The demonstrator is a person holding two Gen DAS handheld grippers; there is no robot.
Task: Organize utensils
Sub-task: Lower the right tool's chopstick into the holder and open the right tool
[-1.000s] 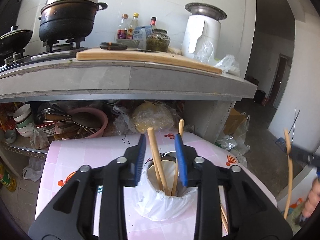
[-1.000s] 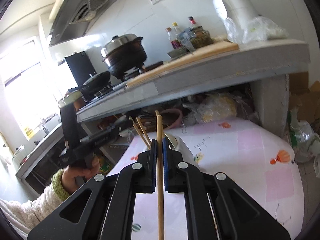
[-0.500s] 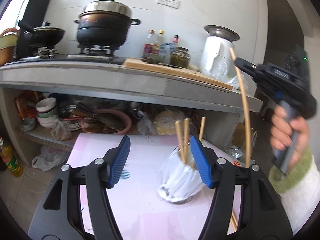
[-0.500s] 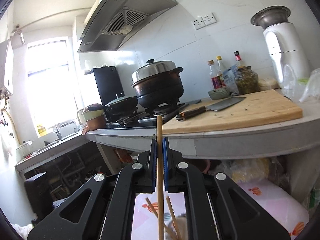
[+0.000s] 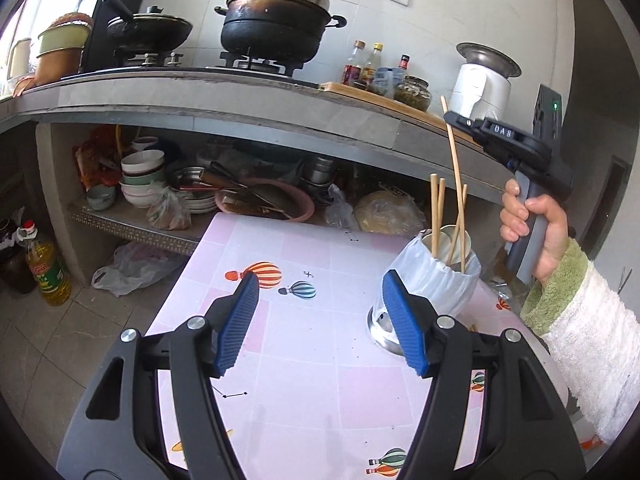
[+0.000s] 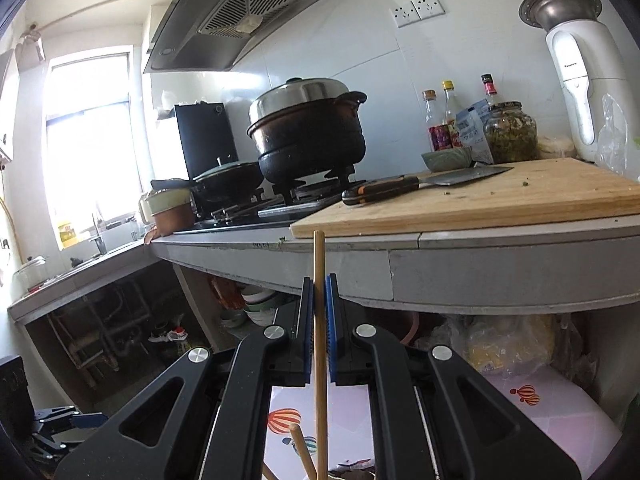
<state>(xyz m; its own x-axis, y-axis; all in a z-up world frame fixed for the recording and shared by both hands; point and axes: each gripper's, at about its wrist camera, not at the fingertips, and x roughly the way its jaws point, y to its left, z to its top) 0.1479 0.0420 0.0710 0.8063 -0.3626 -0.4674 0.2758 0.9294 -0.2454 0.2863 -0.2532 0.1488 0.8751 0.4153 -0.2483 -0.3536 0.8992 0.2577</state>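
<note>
The left gripper (image 5: 320, 312) hangs over the pink surface (image 5: 304, 364) with its blue fingers (image 5: 404, 328) spread and empty. At far right the right gripper (image 5: 454, 118) clamps a chopstick (image 5: 456, 184) whose lower end sits inside the bag-lined holder (image 5: 432, 280) among other chopsticks

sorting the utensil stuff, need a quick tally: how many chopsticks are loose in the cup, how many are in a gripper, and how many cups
chopsticks standing loose in the cup: 3
chopstick held in the right gripper, tip lowered into the cup: 1
cup wrapped in a plastic bag: 1
total: 5
</note>
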